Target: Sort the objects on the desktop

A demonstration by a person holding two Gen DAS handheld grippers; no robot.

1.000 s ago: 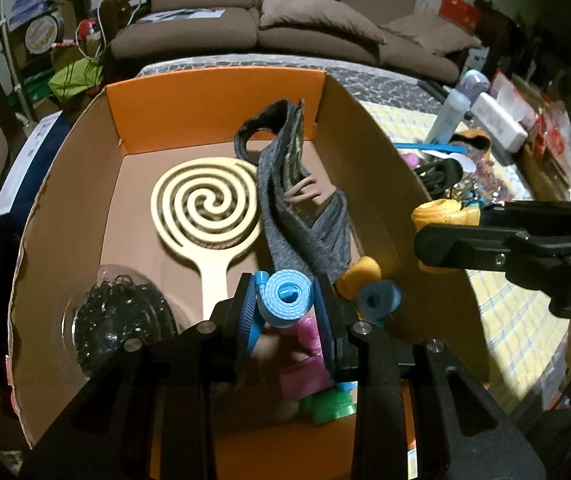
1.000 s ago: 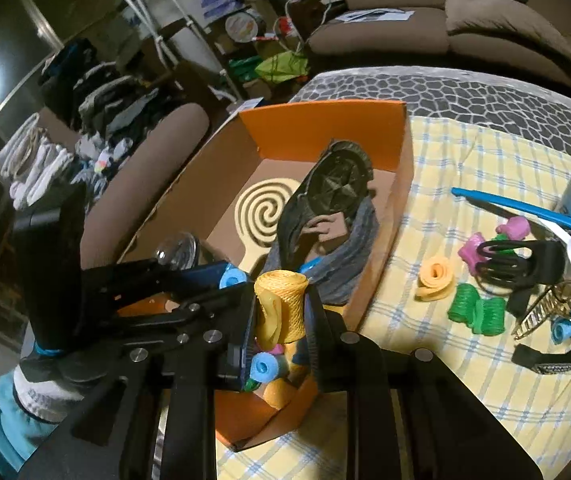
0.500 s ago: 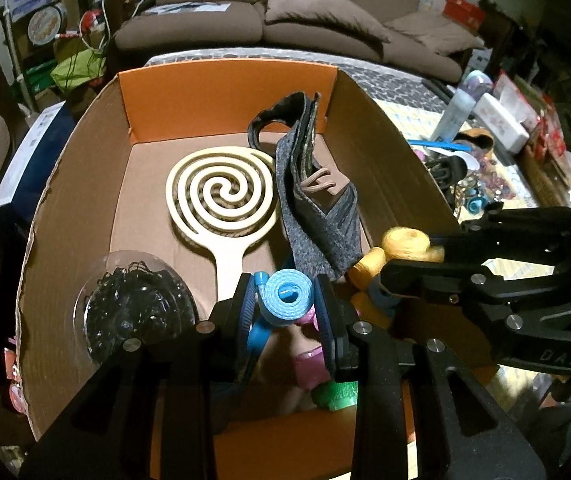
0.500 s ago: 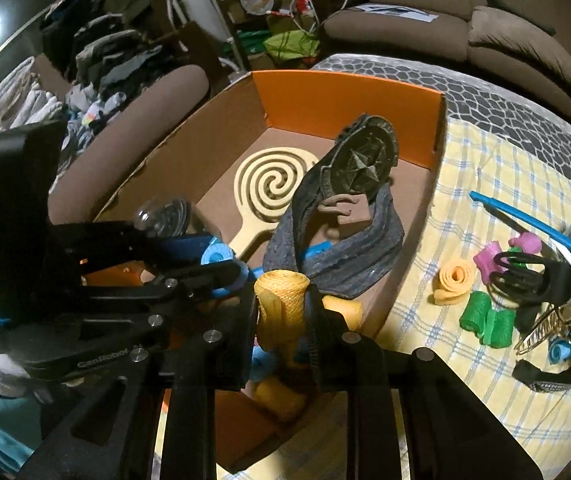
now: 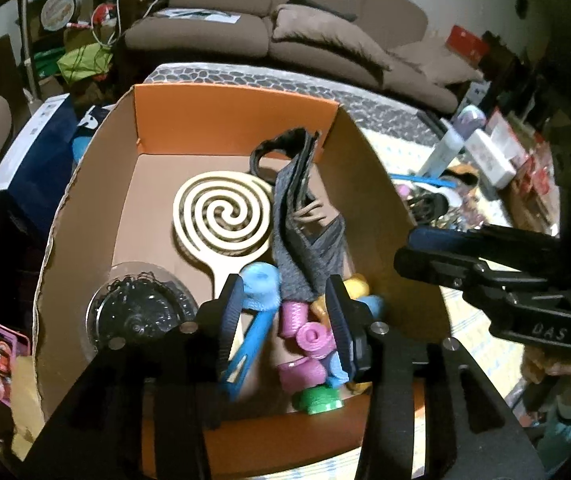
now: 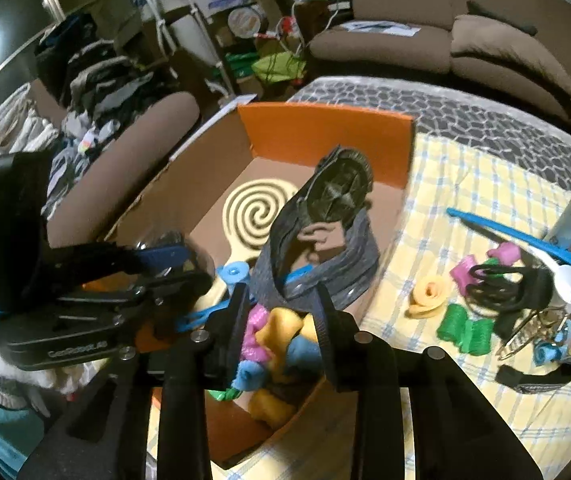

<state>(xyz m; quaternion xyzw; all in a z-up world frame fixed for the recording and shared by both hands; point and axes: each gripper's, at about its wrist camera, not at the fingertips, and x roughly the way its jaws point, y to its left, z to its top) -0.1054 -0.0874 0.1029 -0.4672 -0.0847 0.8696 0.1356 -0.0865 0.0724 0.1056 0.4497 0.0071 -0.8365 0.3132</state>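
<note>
Foam rollers lie heaped in the near corner of the cardboard box (image 5: pixel 85 208); we see pink ones (image 5: pixel 313 338), a green one (image 5: pixel 317 398), a yellow one (image 6: pixel 281 326) and pale blue ones among them. Our left gripper (image 5: pixel 283 320) hangs over that heap with its jaws parted, having just been opening; the blue roller (image 5: pixel 260 286) sits loose beside the left finger, tilted, resting on the pile and on a blue clip (image 5: pixel 251 344); nothing is clamped between the pads. Our right gripper (image 6: pixel 281 332) stands over the same corner, its jaws likewise just opened; the yellow roller lies below and between the fingers, free of them. Further back in the box we see a cream spiral paddle (image 5: pixel 223 214) flat on the floor, a grey cloth with a dark belt (image 6: pixel 337 196) leaning against the right wall, and a clear round tub of dark bands (image 5: pixel 137 316) by the left wall. On the checked tablecloth (image 6: pixel 445 392) outside the box, well apart from both grippers, we see an orange roller (image 6: pixel 429 296), two green rollers (image 6: pixel 465 330), a pink one (image 6: pixel 463 270), a black claw clip (image 6: pixel 501 286) and a blue comb (image 6: pixel 513 236).
</note>
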